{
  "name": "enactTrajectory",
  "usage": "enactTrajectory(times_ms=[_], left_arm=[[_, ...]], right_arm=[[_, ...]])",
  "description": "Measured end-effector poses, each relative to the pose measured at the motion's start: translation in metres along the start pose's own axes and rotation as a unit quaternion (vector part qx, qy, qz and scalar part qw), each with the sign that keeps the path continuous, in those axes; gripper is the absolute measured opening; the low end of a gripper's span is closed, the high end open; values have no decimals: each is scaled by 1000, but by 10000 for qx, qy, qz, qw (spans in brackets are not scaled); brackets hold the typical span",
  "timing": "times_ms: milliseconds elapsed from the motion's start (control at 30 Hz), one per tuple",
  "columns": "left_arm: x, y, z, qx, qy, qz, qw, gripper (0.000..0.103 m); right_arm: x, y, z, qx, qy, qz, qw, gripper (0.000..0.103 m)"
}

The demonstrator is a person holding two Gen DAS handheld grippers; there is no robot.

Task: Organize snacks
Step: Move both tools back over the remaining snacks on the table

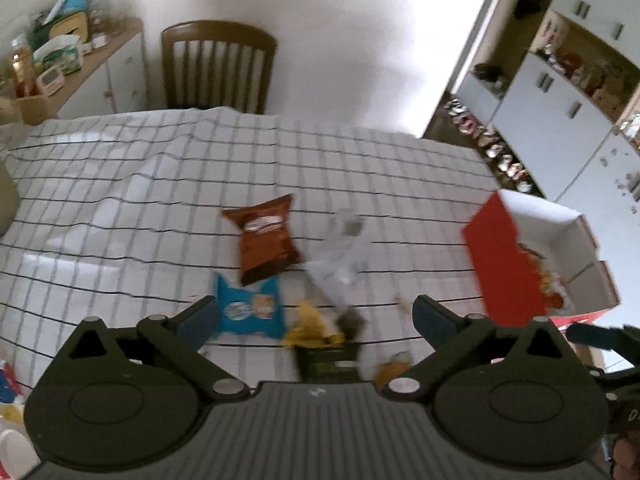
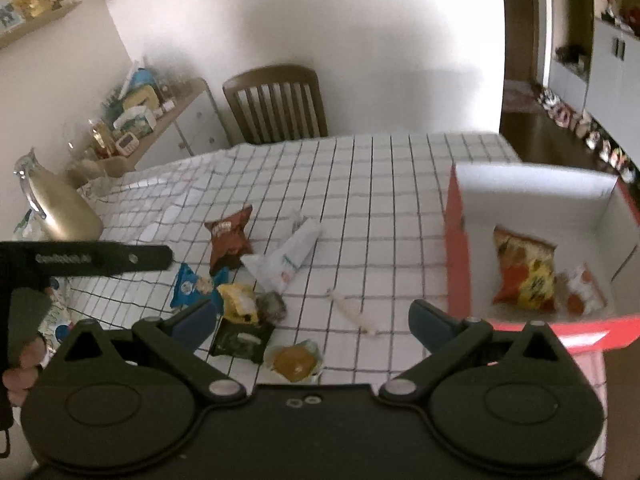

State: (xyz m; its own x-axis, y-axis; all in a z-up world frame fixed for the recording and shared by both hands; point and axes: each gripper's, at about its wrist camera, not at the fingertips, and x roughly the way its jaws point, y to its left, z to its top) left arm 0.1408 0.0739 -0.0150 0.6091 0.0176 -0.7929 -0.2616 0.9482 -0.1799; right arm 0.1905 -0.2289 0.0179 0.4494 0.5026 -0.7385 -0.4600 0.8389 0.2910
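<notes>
Both tongs, left [image 1: 314, 314] and right [image 2: 312, 316], gape empty above the snack heap [image 2: 240, 304], the red box [image 2: 456, 240] lying rightward, nearer the right tongs.

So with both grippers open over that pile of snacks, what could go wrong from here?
The blue packet, yellow packet and dark packet overlap, so the left gripper may pinch two at once. The clear wrapper looks slippery and could slide out. The red box has a tall wall that a carried bag might clip.

Across my checked tablecloth [image 2: 360, 184] a wooden chair [image 2: 276, 100] stands against the white wall [image 2: 320, 20], a cluttered sideboard [image 2: 168, 128] to its left.
</notes>
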Motion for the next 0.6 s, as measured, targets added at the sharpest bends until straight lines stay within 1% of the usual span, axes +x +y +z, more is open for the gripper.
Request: enactTrajectory(times_ms=[167,233,333,467,600], left_arm=[[17,28,3,-69,109,188,9997,103],[26,38,5,-145,228,223,9994,103],[46,48,7,-196,436,386,9981,103],[75,58,11,-296,776,348,9959,103],[104,59,13,-163,1079,330,9935,103]], right_arm=[[28,8,-12,317,316,-154,9989,103],[37,10,-16,412,387,-202,9982,102],[51,13,-21,552,563,-256,9966,101],[69,16,-24,685,795,-345,9939,99],[84,15,-23,784,961,-423,9914,97]])
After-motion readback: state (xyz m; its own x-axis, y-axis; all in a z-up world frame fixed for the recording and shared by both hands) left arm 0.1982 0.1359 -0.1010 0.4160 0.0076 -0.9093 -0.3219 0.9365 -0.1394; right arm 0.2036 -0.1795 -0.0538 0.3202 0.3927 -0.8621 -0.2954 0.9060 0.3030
